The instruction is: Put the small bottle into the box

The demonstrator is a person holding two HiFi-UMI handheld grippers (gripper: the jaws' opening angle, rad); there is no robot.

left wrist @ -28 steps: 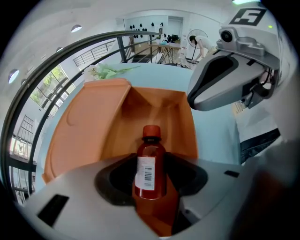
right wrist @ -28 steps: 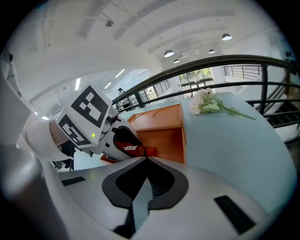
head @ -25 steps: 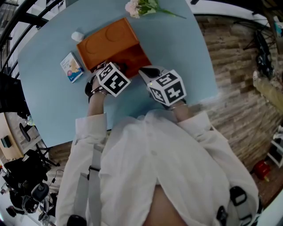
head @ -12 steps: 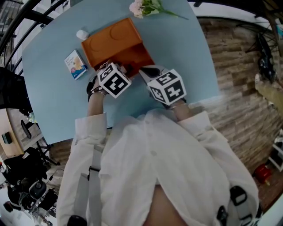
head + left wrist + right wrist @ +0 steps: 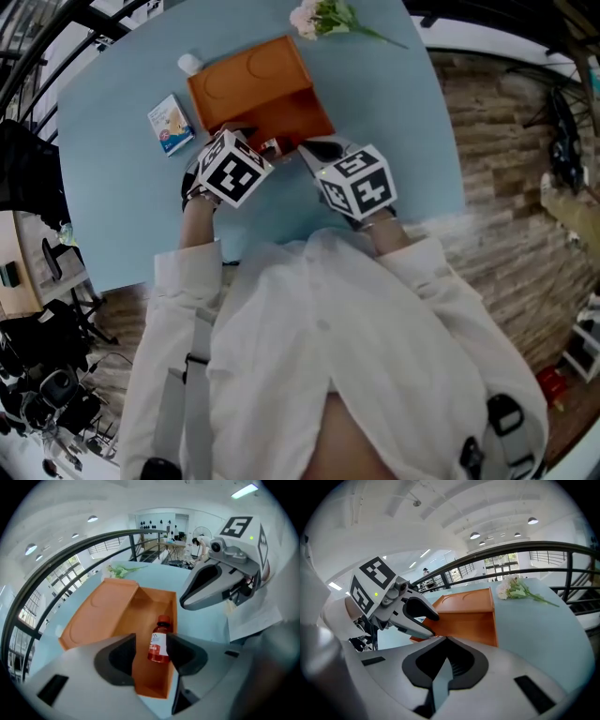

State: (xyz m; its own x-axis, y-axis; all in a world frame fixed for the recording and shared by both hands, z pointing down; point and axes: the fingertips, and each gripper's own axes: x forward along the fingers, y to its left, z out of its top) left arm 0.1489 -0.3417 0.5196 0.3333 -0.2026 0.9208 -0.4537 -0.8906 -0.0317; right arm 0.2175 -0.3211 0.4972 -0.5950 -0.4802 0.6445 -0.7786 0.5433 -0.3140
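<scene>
The orange box [image 5: 298,114] stands open on the blue table, its lid [image 5: 251,73] folded back. A small red-brown bottle [image 5: 158,644] with a red cap and white label lies inside the box [image 5: 140,606] against its right wall. My left gripper [image 5: 152,651] hovers over the box's near end, open, with the bottle showing in the gap beside the right jaw. In the head view the left gripper [image 5: 253,142] is at the box's near edge. My right gripper [image 5: 442,641] is shut and empty, just right of the box [image 5: 464,620]; the head view shows the right gripper [image 5: 314,152] beside the left one.
A sprig of pale flowers [image 5: 323,17] lies at the table's far edge. A small blue-and-white carton [image 5: 171,124] and a small white object [image 5: 188,64] sit left of the box. The table [image 5: 394,103] ends at the right above a wood-pattern floor.
The head view has drifted, so the box sits a little further right in frame. Both grippers stay at the box's near edge, with little movement of their own.
</scene>
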